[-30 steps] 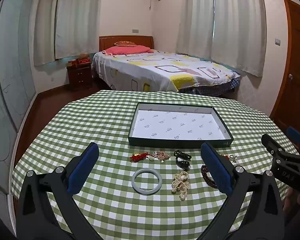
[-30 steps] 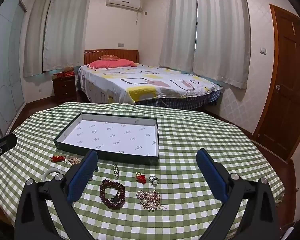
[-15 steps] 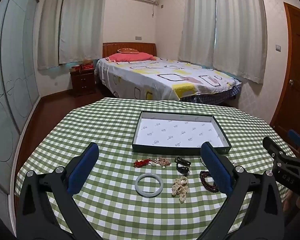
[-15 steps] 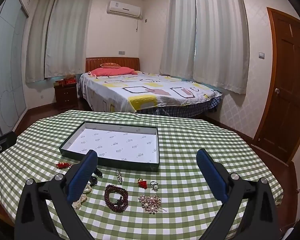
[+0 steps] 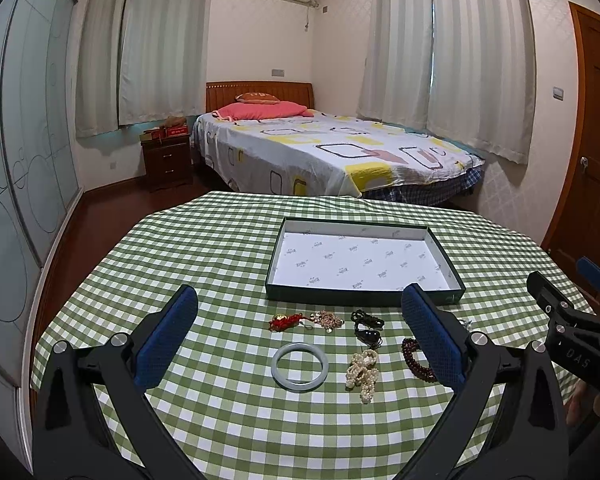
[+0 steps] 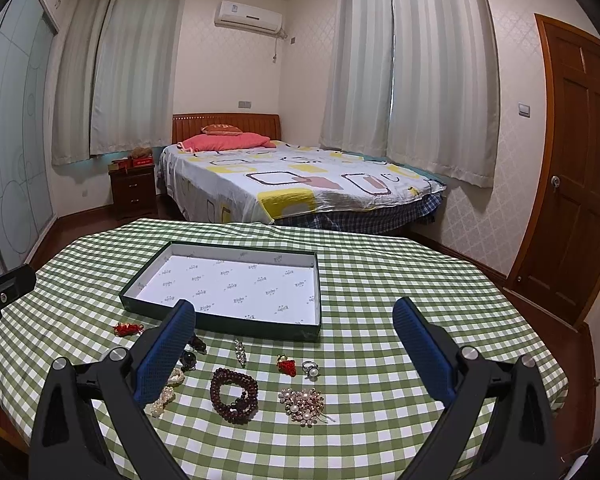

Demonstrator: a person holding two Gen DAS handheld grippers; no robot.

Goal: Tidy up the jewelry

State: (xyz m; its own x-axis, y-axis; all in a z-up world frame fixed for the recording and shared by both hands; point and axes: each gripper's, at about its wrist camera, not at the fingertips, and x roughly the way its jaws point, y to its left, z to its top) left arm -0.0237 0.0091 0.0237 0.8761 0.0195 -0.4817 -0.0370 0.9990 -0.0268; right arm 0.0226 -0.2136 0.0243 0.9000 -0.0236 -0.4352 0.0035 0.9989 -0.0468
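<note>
1. Left wrist view – over the last second the left hand-held gripper has drawn back and tipped up, so the jewelry now sits lower and smaller in the picture and more of the room shows. Its blue pads are spread wide with nothing between them. Framed between them on the table lie the jade bangle, the pearl strand, a red knot charm and a black pendant; the dark bead bracelet is half hidden behind the right pad. The tray stands beyond them, bare inside

2. Right wrist view – the right hand-held gripper has pulled back and risen in the same way, also spread and empty. In front of it lie the dark bead bracelet, a pearl brooch, a ring, a small red charm and a thin clip, all just short of the tray

3. What it means – no piece has moved into the tray, so I judge the sorting has not started; both tools look to be settling into a starting pose, with the first pick yet to be chosen
</note>
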